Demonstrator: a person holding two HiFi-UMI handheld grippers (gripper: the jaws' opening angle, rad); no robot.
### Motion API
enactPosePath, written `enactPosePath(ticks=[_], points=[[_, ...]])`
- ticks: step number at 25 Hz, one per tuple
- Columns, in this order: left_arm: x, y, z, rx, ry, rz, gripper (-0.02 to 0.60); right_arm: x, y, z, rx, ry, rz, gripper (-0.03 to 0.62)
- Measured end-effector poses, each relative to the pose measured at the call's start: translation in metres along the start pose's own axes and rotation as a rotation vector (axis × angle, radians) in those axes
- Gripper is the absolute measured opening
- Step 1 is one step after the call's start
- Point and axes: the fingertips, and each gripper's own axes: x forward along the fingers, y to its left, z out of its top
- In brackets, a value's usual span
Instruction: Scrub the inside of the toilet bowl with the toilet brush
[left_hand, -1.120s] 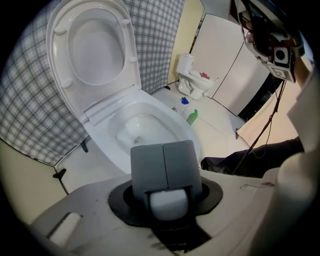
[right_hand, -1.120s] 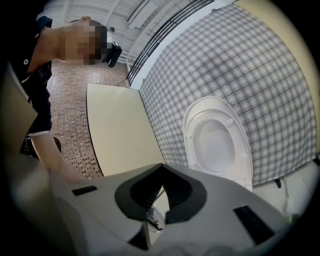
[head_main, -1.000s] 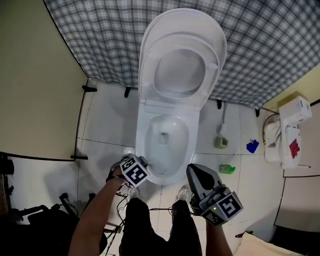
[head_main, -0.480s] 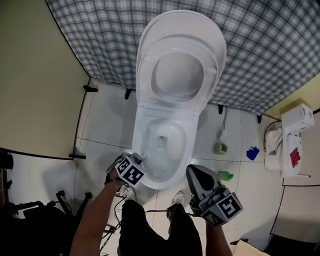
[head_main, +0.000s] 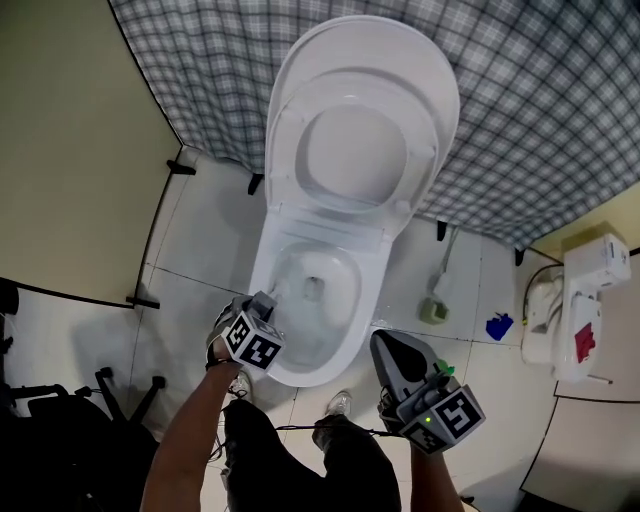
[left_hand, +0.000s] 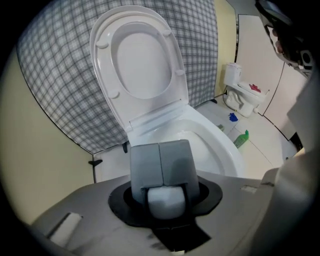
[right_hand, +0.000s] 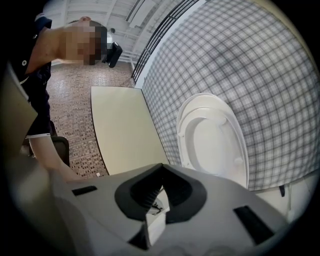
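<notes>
In the head view, my left gripper (head_main: 266, 301) is sitting further toward the picture's left than a second ago. It is now beside the left rim of the toilet bowl (head_main: 360, 315) rather than over its front-left edge, and its marker cube is showing at a new angle. My right gripper (head_main: 382, 342) is keeping its place low at the right, in front of the bowl. The whole toilet is lying a little larger and lower in the picture. What I am taking for the toilet brush (head_main: 441, 275) is standing on the floor tiles to the right of the bowl, well apart from both grippers. Its lower end is sitting in a greenish holder (head_main: 432, 311). Its long axis is running from the holder up the picture toward the checked cloth (head_main: 540, 120), white handle end uppermost, and I am reading it as roughly upright.

In the left gripper view, my two grey pads are pressing together along one seam with nothing between them. They are pointing down at the bowl, with the raised lid (left_hand: 142, 60) behind. A green bottle (left_hand: 241, 138) is lying on the tiles to the right.

In the right gripper view, my jaws are meeting at a point and clamping nothing. They are facing the raised lid and the checked cloth.
</notes>
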Motion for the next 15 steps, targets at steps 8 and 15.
enactPosePath(ticks=[8, 15], points=[[0.022, 0.005, 0.027, -0.087, -0.086, 0.069, 0.164, -0.006, -0.030, -0.008, -0.019, 0.029, 0.004, 0.000], [0.033, -0.005, 0.049, -0.105, -0.167, 0.094, 0.164, -0.011, -0.042, -0.023, -0.003, 0.055, -0.019, 0.000]])
